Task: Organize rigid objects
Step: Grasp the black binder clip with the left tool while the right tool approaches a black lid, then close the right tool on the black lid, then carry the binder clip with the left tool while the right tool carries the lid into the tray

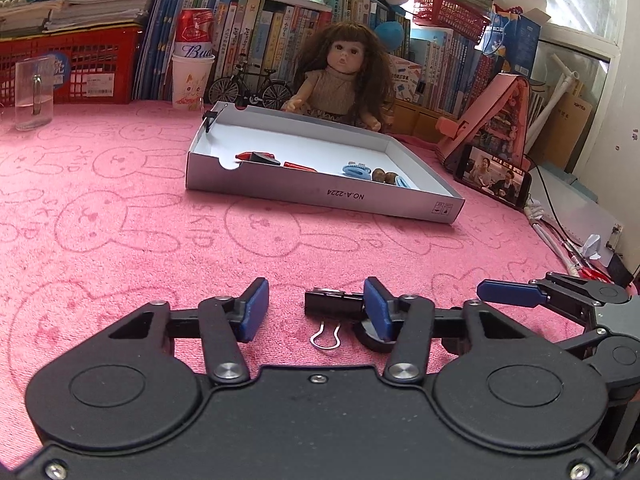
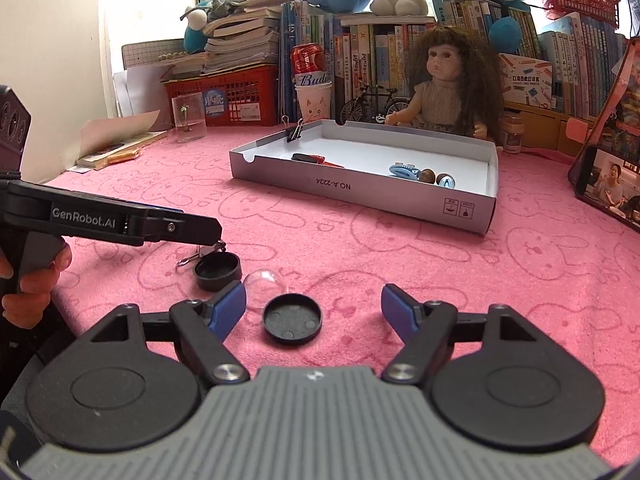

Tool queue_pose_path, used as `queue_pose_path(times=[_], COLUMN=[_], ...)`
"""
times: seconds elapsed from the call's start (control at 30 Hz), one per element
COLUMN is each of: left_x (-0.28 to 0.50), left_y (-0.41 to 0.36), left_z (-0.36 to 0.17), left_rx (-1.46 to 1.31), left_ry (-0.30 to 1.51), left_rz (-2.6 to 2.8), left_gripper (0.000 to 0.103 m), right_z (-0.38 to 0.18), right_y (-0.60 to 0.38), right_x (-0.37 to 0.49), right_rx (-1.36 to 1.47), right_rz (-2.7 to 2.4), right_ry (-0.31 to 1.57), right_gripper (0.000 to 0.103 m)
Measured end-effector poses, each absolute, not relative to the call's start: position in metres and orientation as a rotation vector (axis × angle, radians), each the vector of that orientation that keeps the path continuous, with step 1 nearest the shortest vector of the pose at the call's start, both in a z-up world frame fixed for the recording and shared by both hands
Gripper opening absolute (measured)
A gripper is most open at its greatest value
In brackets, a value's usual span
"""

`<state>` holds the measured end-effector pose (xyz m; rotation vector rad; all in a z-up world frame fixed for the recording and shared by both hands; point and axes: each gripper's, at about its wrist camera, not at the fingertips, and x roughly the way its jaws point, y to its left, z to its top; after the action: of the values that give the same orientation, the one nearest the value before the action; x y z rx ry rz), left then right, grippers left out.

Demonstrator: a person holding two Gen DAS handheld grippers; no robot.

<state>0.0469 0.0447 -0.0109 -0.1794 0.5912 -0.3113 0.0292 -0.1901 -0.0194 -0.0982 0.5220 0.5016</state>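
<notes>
Both hand-held grippers sit low over the pink bunny-print cloth (image 1: 120, 216), near its front edge. On the left gripper (image 1: 316, 308) the jaws stand apart, a black binder clip (image 1: 332, 300) lying between them against the right pad, with nothing pressed from the left; its wire loop lies on the cloth. A black round cap (image 2: 218, 270) sits just beside the clip. Wide open, the right gripper (image 2: 314, 310) has a black lid (image 2: 292, 322) lying between its pads, touching neither, with a clear dome (image 2: 266, 282) close behind the lid beside its left pad. Toward the cloth's middle lies a shallow white box tray (image 2: 360, 196), holding red and black pieces at its left end and blue clips and small brown balls toward its right corner; another binder clip (image 2: 294, 130) grips its far left wall. Behind the tray a doll (image 1: 340, 76) sits against a row of books (image 1: 256, 36). A glass mug (image 1: 34, 94) stands near the far left edge, and a phone (image 1: 494, 176) leans at the right edge.
</notes>
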Motion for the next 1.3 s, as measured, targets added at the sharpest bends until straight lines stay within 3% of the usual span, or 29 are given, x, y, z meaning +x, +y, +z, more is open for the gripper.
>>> queue_pose_path(times=[0.03,0.13,0.57,0.63,0.83,1.3], left_x=[0.047,0.048,0.048,0.047,0.046,0.058], left_y=[0.045,0.044,0.045,0.045,0.041,0.036], left_z=[-0.012,-0.012,-0.008,-0.007,-0.007,0.002], left_rx=[-0.184,-0.182,-0.130,-0.123,-0.090,-0.090], left_ry=[0.592,0.587,0.545,0.540,0.532,0.517], left_rz=[-0.307,-0.282,-0.198,-0.192,-0.170,-0.146], left_gripper=[0.030,0.030,0.030,0.030,0.030,0.030], right_z=[-0.020,-0.023,-0.027,-0.026,-0.023,-0.016], right_y=[-0.190,-0.190,-0.195,-0.195,-0.193,-0.190], right_x=[0.027,0.022,0.016,0.016,0.019,0.032], right_rx=[-0.101,-0.106,-0.119,-0.121,-0.127,-0.104], right_rz=[0.503,0.508,0.435,0.422,0.420,0.382], right_ry=[0.515,0.492,0.459,0.456,0.486,0.489], right_gripper=[0.084,0.084,0.066,0.062,0.037,0.037])
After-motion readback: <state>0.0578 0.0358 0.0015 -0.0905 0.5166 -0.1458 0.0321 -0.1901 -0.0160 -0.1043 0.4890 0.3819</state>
